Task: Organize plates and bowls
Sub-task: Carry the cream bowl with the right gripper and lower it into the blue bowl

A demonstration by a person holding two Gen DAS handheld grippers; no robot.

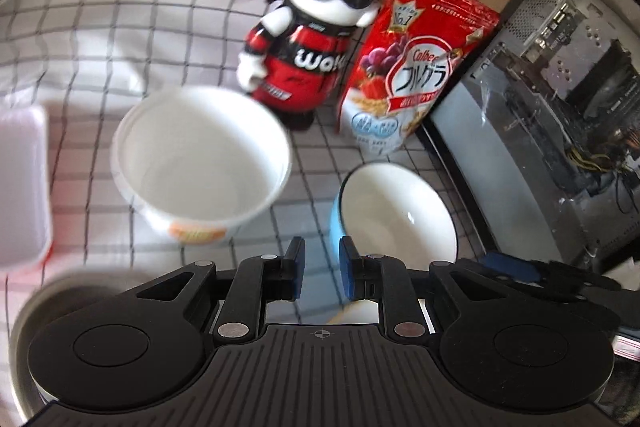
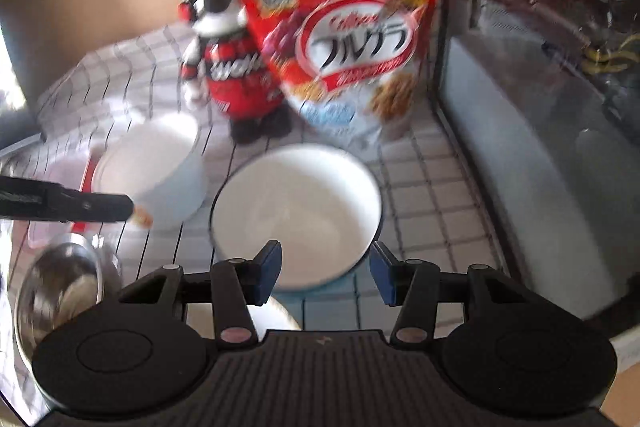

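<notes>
Checked cloth (image 1: 120,27), steel bowl (image 2: 60,287) half-hidden, blurred white bowl (image 1: 200,155)

Two wrist-mounted fisheye views, both angled down onto one checked cloth.

The left wrist view looks forward and down past the left gripper (image 1: 321,269), close over the tall white cup bowl (image 1: 202,157) and the blue-walled bowl (image 1: 396,215). The right wrist view sits further right, looking down past the right gripper (image 2: 325,273), with the blue-walled bowl (image 2: 296,211) nearest. Both share the figurine (image 1: 316,27) (image 2: 228,67), the cereal bag (image 1: 416,67) (image 2: 352,35), the cup bowl (image 2: 154,167) and the glass-sided computer case (image 1: 552,99) (image 2: 540,107) at right.
</notes>
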